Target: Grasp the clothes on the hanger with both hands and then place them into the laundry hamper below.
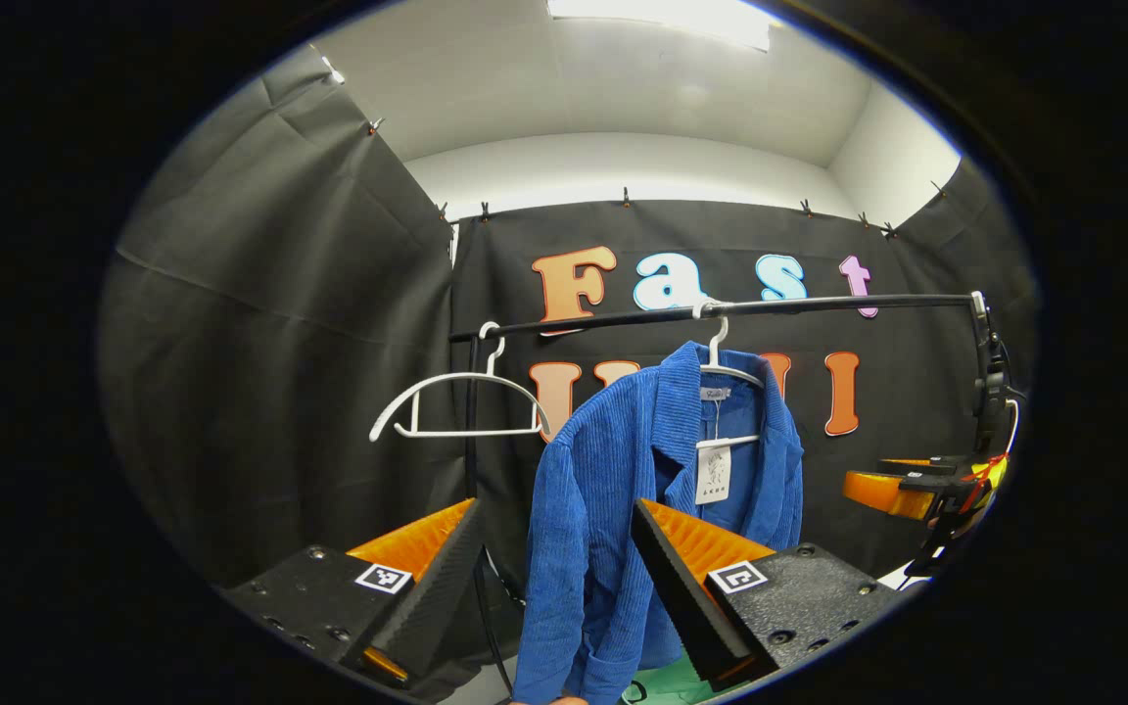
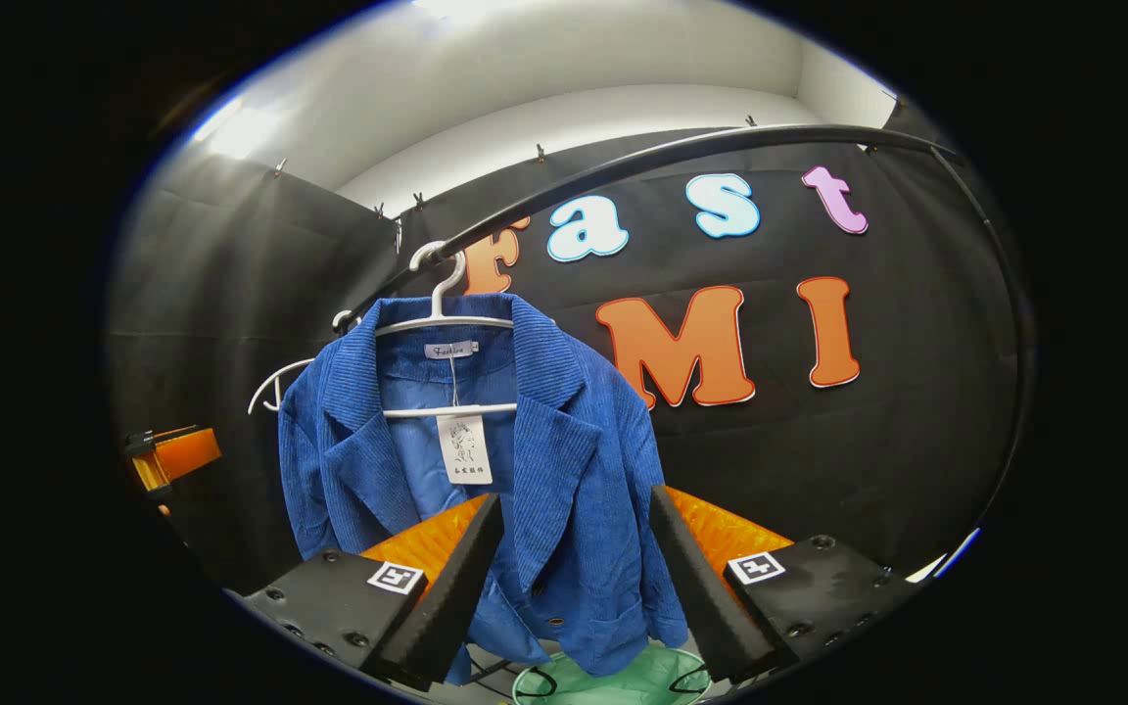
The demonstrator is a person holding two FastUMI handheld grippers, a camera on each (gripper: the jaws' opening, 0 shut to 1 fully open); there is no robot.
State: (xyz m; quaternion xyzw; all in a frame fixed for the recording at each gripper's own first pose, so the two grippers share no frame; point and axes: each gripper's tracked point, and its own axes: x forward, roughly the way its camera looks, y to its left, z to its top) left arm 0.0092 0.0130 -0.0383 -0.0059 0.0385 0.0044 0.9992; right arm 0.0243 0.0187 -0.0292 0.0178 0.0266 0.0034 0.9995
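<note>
Blue corduroy jacket (image 2: pixel 486 460) hangs on its white hanger (image 2: pixel 442 323) beyond both spread, empty grippers: left gripper (image 1: pixel 554 587), right gripper (image 2: pixel 574 578).

Blk screwed gripper bodies (image 1: pixel 564 587), sq. coded tags (image 1: pixel 384 578).

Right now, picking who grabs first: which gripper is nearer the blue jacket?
Right, narrowly. The right gripper faces the blue jacket front; the left gripper sits off its sleeve side. Both open.
</note>
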